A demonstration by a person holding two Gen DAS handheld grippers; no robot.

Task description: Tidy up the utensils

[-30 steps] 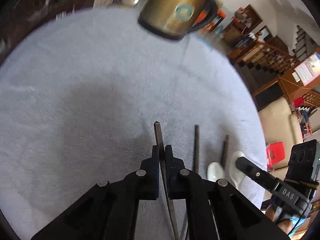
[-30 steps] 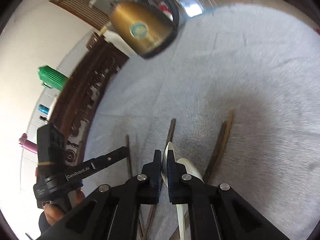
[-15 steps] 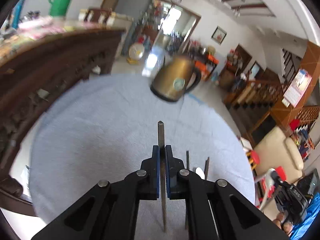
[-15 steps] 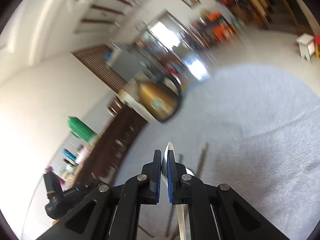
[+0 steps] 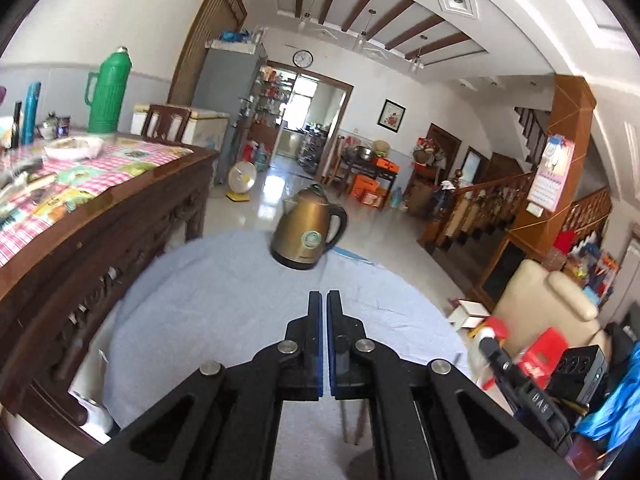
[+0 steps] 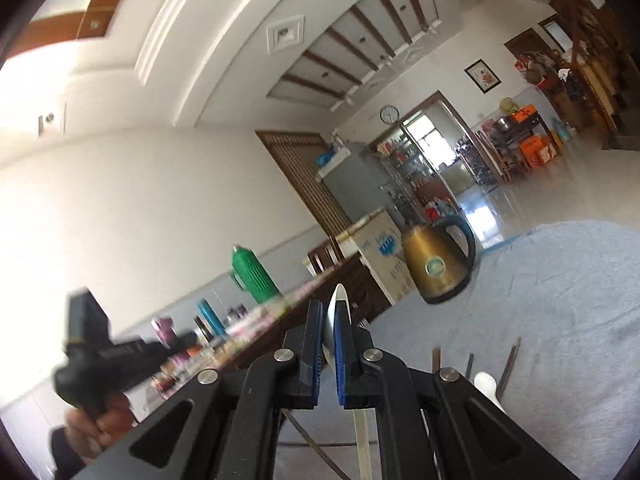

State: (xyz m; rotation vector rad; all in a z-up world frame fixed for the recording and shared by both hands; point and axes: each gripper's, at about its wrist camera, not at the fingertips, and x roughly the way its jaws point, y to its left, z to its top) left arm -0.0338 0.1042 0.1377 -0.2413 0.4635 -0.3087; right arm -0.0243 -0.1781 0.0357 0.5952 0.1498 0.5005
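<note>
Both grippers have swung up off the blue-grey cloth (image 5: 224, 304) since a second ago, the left gripper (image 5: 324, 312) pinched on a chopstick (image 5: 341, 354), the right gripper (image 6: 328, 320) clamped on a white spoon (image 6: 338, 300), other utensils (image 6: 508, 364) lying below, gold kettle (image 5: 308, 236) ahead.
</note>
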